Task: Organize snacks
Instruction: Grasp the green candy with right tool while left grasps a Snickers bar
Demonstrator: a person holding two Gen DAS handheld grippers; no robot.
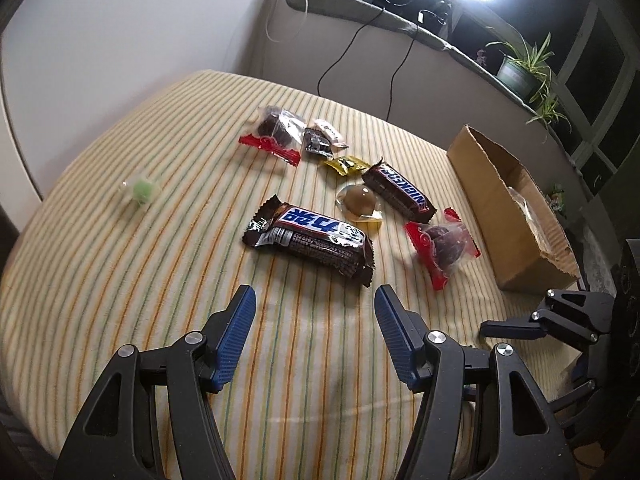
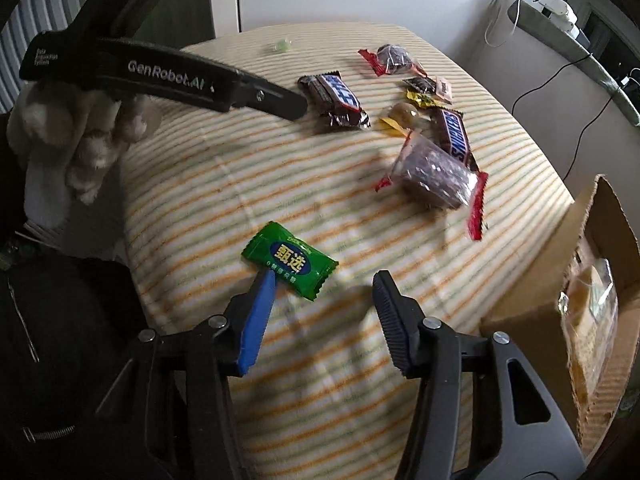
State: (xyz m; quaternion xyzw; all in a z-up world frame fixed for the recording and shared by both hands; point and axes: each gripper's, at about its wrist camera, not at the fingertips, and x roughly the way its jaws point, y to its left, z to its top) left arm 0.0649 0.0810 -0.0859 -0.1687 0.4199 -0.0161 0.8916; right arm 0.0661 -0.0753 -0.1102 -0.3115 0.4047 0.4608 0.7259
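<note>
Striped cloth (image 1: 120,264) covered your bench. Snack packets (image 1: 310,240) lay at centre frame; the cardboard box (image 1: 516,216) stood at right. Your left hand-held gripper (image 1: 314,308) gaped wide, empty. Your right hand-held gripper (image 2: 324,292) stood part open, green candy (image 2: 290,260) just beside its left finger, ungripped.

Left wrist view: mounted behind the left gripper (image 1: 314,304), angled down across the striped cloth (image 1: 120,280) toward the far wall and window ledge, close above the surface. Right wrist view: mounted behind the right gripper (image 2: 322,286), tilted down more steeply, nearer the cloth (image 2: 320,360), facing the wall corner. Shared by both: the snack cluster with the large Snickers bar (image 1: 310,242) (image 2: 336,100), the cardboard box (image 1: 504,208) (image 2: 532,308) at right. Left gripper body seen in the right view at upper left; right gripper (image 1: 516,326) seen in the left view at lower right.
</note>
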